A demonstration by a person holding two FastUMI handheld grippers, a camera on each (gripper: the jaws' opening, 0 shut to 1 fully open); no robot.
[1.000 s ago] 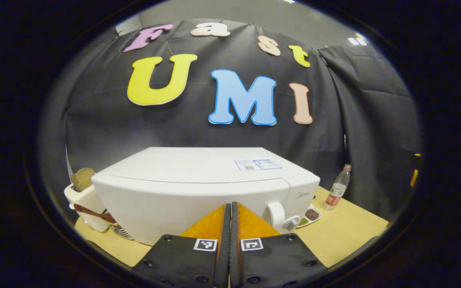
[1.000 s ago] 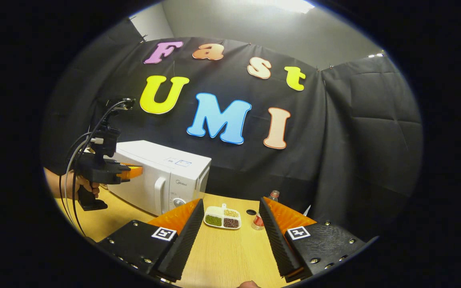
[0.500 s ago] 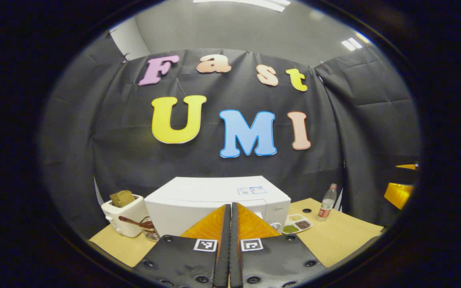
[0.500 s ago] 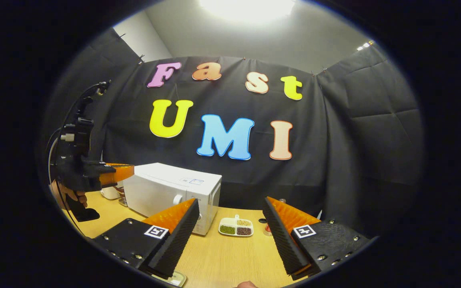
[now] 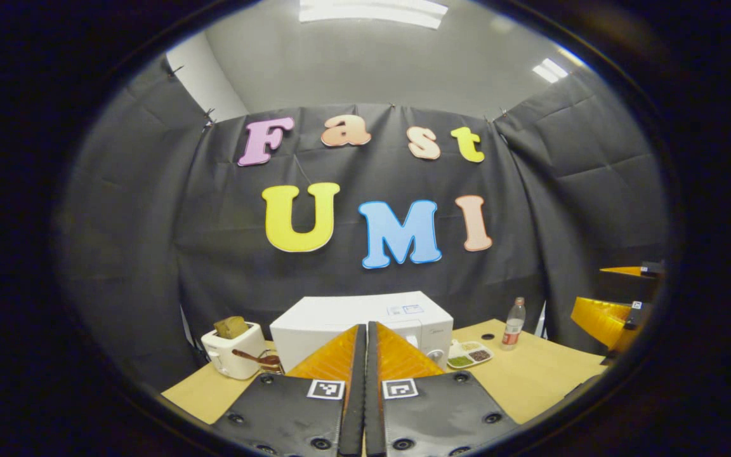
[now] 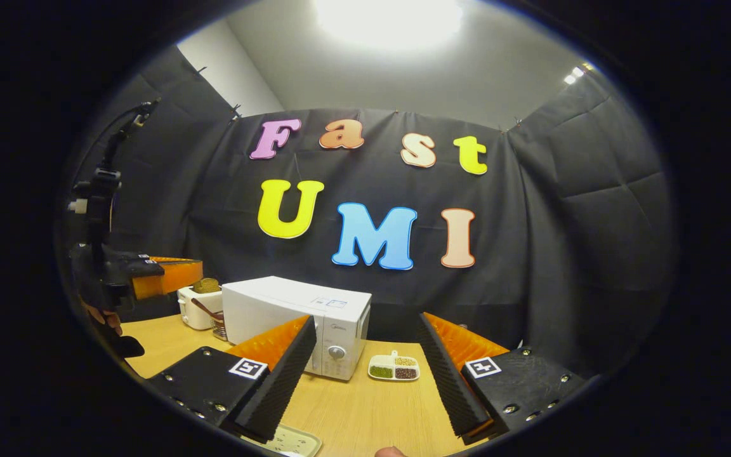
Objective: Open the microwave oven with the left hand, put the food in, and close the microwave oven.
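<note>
A: Going left to right in the right gripper view, what has changed over the last second?

B: The left gripper (image 6: 175, 276), held in a hand at the far left, has pulled back from the microwave oven (image 6: 296, 317); a second ago it sat right at the door. Both cameras have also backed off, so the oven looks smaller and farther away. Its fingers are pressed together with nothing between them.

A: And the oven door?

B: Closed, as far as both views show. In the left gripper view the white box (image 5: 365, 317) sits on the table (image 5: 530, 381), behind that gripper's own fingertips (image 5: 365, 355).

A: Where is the food?

B: A divided dish of beans (image 6: 394, 368) rests on the table just to the right of the oven, not inside it. So the retreat reads either as a reset or as the start; the opening step appears not yet done.

A: The right gripper (image 6: 365, 368)?

B: Its fingers stand wide apart and empty, hovering above the table with the dish seen between them.

A: Any writing?

B: A small brand mark on the oven's control panel and a sticker on its top, both too small to read. A bottle (image 5: 513, 322) at the right carries a label, likewise illegible.
</note>
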